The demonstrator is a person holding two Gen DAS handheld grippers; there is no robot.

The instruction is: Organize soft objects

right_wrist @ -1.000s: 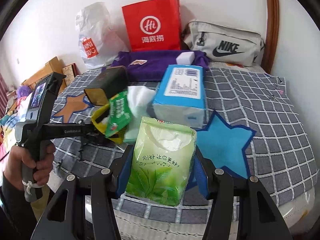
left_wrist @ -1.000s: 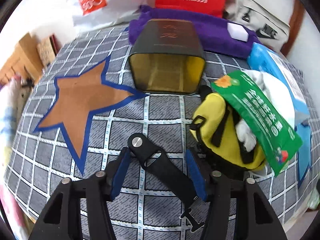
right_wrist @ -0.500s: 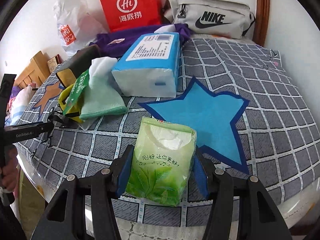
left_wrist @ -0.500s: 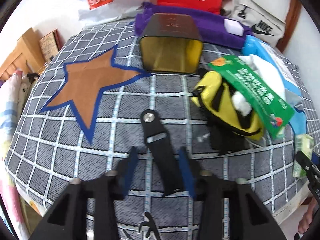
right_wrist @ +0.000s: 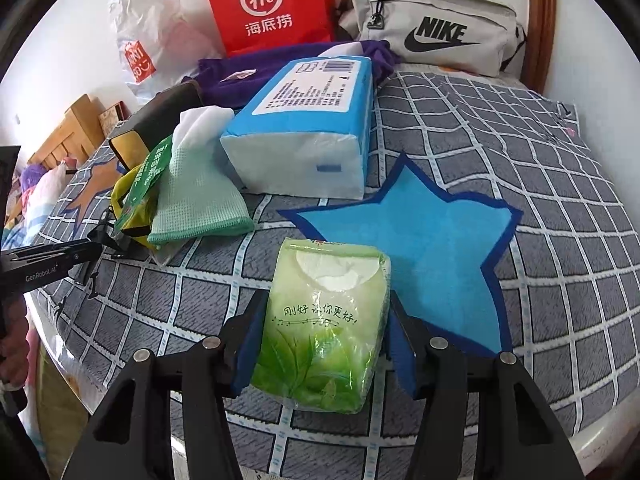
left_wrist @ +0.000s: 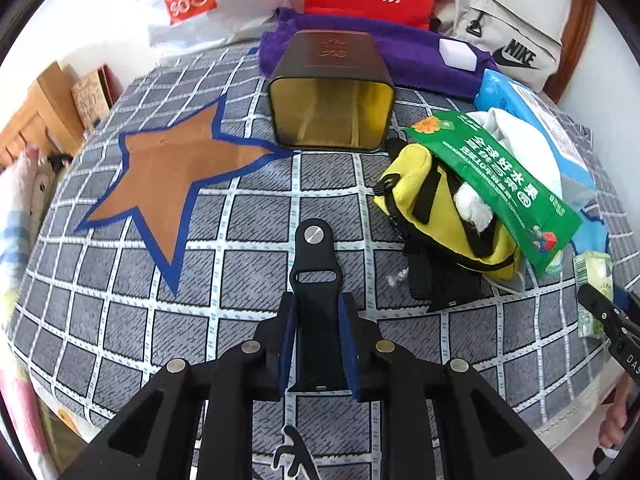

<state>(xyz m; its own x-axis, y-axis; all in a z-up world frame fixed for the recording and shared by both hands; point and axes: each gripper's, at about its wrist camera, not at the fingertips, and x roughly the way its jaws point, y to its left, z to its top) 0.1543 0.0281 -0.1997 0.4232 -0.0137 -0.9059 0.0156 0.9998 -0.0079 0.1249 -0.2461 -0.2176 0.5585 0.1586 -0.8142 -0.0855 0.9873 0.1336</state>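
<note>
My left gripper (left_wrist: 316, 340) is shut on a black strap (left_wrist: 316, 272) that sticks forward over the checked bedspread, near the brown star patch (left_wrist: 168, 176). My right gripper (right_wrist: 324, 340) is shut on a green tissue pack (right_wrist: 324, 328), held just above the near edge of the blue star patch (right_wrist: 432, 256). The green pack also shows at the right edge of the left wrist view (left_wrist: 592, 292). A yellow pouch (left_wrist: 432, 208) lies under a green packet (left_wrist: 500, 184). A large blue tissue pack (right_wrist: 312, 128) and a green cloth (right_wrist: 196, 200) lie beside it.
A black and gold tin (left_wrist: 332, 100) lies on its side with its mouth toward me. A purple towel (left_wrist: 400, 56), a red paper bag (right_wrist: 272, 4), a white Miniso bag (left_wrist: 192, 0) and a grey Nike bag (right_wrist: 432, 28) line the wall. The bed edge is close below both grippers.
My left gripper has closed on the black strap and lifted its end. My right gripper has carried the green tissue pack forward, toward the blue star.
</note>
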